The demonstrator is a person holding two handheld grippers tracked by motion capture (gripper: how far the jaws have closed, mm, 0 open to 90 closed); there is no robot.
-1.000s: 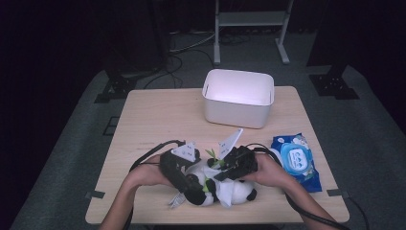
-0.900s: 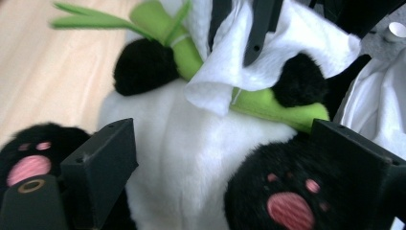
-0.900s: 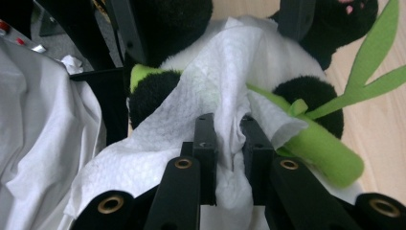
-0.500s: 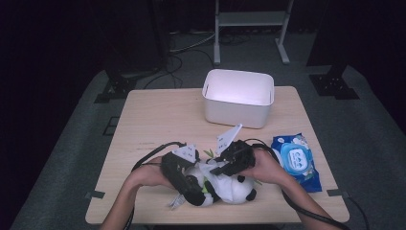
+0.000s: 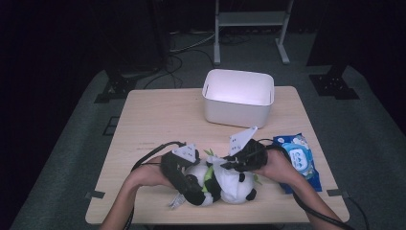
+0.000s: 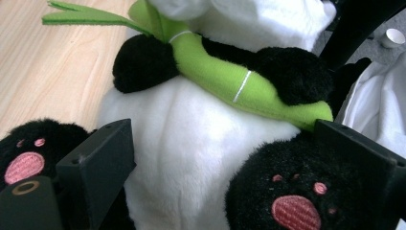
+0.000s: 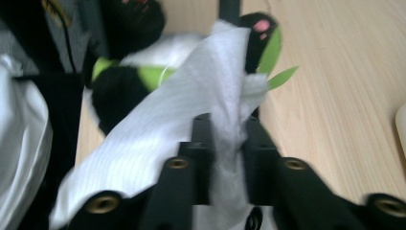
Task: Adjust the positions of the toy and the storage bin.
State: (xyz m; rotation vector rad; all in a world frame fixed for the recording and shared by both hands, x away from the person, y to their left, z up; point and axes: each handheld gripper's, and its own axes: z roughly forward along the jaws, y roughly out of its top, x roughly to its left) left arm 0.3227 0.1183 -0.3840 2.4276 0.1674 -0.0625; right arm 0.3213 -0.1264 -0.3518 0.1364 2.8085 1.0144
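A black and white panda plush (image 5: 234, 188) with a green bamboo stalk (image 6: 215, 72) lies on its back near the table's front edge. My left gripper (image 5: 191, 184) spans its white belly (image 6: 191, 143) and legs, with both jaws pressed into the fur. My right gripper (image 5: 225, 165) comes in from the right above the panda's chest. It is shut on a white wet wipe (image 7: 191, 110), whose loose end drapes over the plush. Its jaws have just been closing on the wipe, and the right gripper (image 7: 229, 129) pinches a fold of it.
A white bin (image 5: 238, 98) stands at the back middle of the wooden table (image 5: 158, 120). A blue pack of wipes (image 5: 298, 160) lies right of my right hand. Bare tabletop stretches to the left and behind the plush.
My right gripper has lifted slightly with the wipe over the panda. The left gripper and the plush have stayed put.
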